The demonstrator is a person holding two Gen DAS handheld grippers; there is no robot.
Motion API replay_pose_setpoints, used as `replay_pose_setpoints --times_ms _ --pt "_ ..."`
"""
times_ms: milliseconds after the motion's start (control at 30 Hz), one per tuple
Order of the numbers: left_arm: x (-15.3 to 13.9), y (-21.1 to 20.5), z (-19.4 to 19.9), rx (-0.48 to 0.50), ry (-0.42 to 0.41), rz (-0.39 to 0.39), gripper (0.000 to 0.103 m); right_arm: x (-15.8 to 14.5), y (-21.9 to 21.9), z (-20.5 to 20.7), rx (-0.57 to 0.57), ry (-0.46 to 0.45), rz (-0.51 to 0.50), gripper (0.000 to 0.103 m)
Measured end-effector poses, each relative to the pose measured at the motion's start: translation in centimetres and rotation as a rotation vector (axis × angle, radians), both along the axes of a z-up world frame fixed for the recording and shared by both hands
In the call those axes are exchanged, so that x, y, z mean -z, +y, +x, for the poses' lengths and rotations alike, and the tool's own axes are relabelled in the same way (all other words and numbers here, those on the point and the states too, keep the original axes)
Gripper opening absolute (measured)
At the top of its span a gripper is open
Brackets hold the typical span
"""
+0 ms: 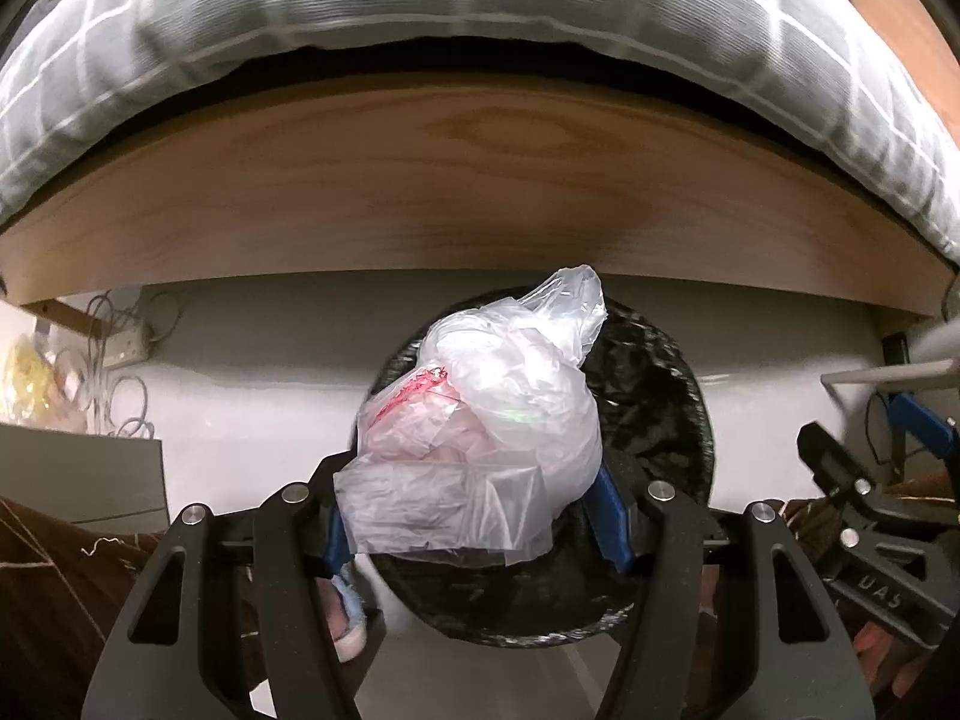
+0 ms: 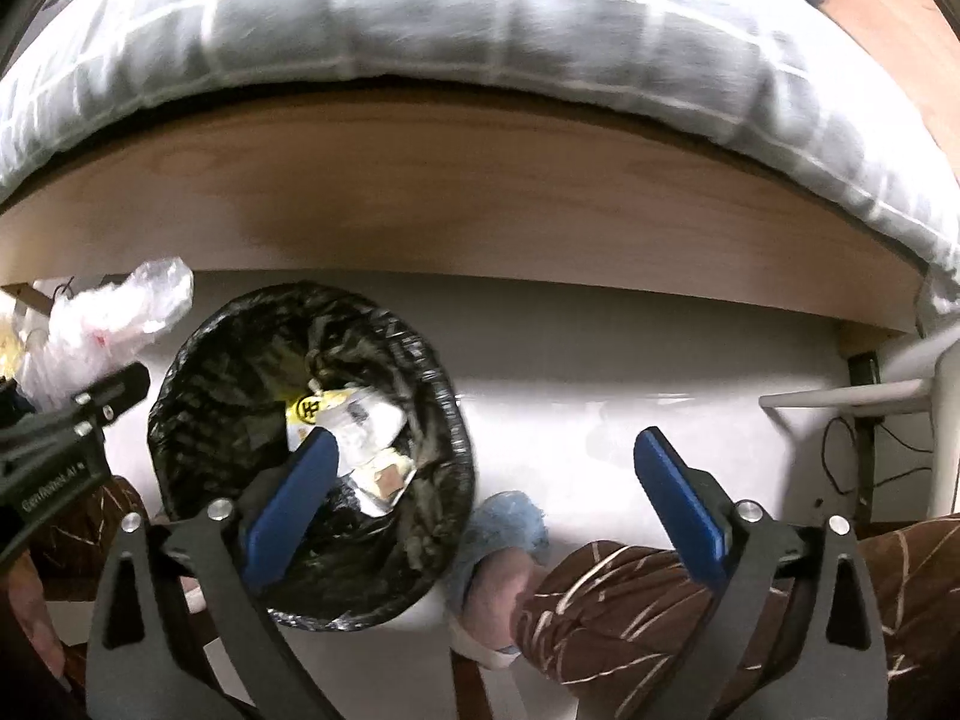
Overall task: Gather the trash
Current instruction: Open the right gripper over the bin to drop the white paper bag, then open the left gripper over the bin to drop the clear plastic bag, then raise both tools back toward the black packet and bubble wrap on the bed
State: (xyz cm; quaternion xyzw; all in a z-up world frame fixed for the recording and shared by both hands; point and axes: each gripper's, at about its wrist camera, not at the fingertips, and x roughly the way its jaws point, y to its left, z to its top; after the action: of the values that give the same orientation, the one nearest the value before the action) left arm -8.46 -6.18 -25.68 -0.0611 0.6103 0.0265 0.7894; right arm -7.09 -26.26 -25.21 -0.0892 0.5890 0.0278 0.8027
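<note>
The left gripper is clamped on a crumpled clear plastic bag held right over the black-lined trash bin; it looks feather-light, soft and slippery, so I'd pinch a thick bunched wad, not a loose flap. The right gripper hangs spread wide with nothing in it, above the bin's near edge. The bag's contents stay hidden, and both views are smeared.

The bin stands on the floor with the bed at twelve o'clock; wrappers lie inside; a slippered foot at its three o'clock.
</note>
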Motion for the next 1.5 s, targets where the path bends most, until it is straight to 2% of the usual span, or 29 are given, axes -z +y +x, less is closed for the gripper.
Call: replay_pose_setpoints --times_ms 300,700,733,833,967,1133,1500 --pt "0.7 -3.0 0.2 0.064 0.009 -0.004 0.06 -1.8 -3.1 0.3 0.105 -0.073 -0.005 0.096" --pt "0.7 -4.3 0.0 0.091 -0.011 -0.001 0.062 -2.1 -3.0 0.5 0.107 -0.098 -0.021 0.096" --pt "0.6 -4.3 0.0 0.093 -0.014 -0.002 0.063 -2.2 -2.9 0.5 0.108 -0.1 -0.022 0.096" --pt "0.3 -4.6 -0.2 0.103 -0.038 0.01 0.079 -2.4 -2.9 0.5 0.111 -0.11 -0.031 0.096" --pt "0.0 -5.0 -0.2 0.122 -0.052 0.039 0.086 -3.1 -3.2 0.6 0.124 -0.126 -0.028 0.096" --pt "-1.2 -4.6 0.2 0.121 -0.084 0.04 0.093 -4.6 -3.5 0.8 0.14 -0.168 -0.031 0.096" --pt "-6.4 -3.5 0.8 0.08 -0.196 0.02 0.097 -9.9 -4.4 0.9 0.131 -0.299 0.017 0.096"
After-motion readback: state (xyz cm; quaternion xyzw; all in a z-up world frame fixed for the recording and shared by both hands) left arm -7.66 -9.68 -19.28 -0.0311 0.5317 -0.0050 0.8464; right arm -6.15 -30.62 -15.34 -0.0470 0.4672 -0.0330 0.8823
